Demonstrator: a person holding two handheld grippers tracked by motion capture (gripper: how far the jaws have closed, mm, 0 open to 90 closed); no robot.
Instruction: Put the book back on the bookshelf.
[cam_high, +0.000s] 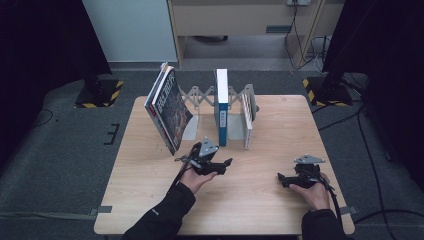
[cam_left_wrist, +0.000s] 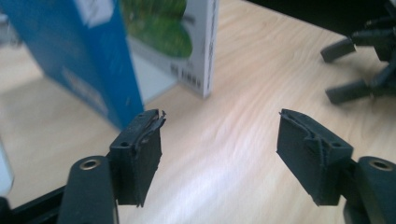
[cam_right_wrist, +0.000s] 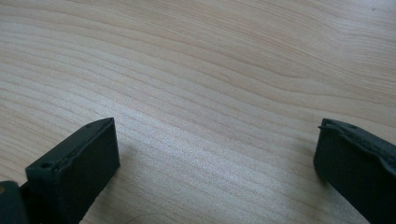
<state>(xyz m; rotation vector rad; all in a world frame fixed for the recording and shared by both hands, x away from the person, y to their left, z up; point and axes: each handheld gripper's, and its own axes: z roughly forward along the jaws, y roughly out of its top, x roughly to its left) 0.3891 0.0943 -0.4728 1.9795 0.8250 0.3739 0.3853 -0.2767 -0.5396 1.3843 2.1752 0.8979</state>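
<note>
Item: blue book (cam_high: 221, 107), upright, spine twd me (long axis vertical). My L tongs (cam_high: 226, 165) & R tongs (cam_high: 281, 180) gape, empty.

wooden table (cam_high: 260, 200); metal rack (cam_high: 200, 95), upright books (cam_high: 221, 107)

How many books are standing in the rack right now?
3, maybe more. A dark-covered book leans at the left end, though extra spines behind it suggest a second one there. A blue book stands upright in the middle, and a white book just right of it.
</note>
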